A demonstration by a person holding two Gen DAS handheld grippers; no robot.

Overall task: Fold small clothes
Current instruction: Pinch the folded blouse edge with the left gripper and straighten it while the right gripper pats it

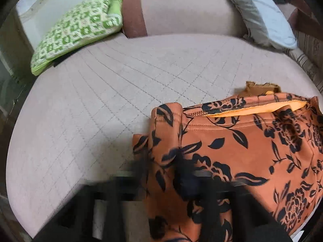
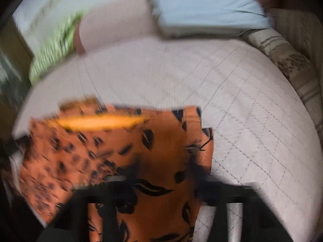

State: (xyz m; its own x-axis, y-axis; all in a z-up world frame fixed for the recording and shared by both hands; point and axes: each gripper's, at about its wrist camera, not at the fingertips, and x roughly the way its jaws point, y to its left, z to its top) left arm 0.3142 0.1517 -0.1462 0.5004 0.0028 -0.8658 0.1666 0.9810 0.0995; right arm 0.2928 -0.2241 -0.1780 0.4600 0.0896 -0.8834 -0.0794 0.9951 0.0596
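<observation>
An orange garment with a black flower print (image 1: 242,151) lies at the near right of a quilted pinkish mattress (image 1: 101,111); its lighter orange inside shows at the neck opening. My left gripper (image 1: 161,173) is blurred and shut on the garment's left corner. In the right wrist view the same garment (image 2: 121,151) fills the near left, blurred. My right gripper (image 2: 159,181) is shut on the garment's right edge, with cloth draped over the fingers.
A green patterned pillow (image 1: 76,30) lies at the far left. A pink bolster (image 1: 181,14) runs along the back. A pale blue pillow (image 2: 201,6) is at the far right, with a striped beige blanket (image 2: 282,56) at the right edge.
</observation>
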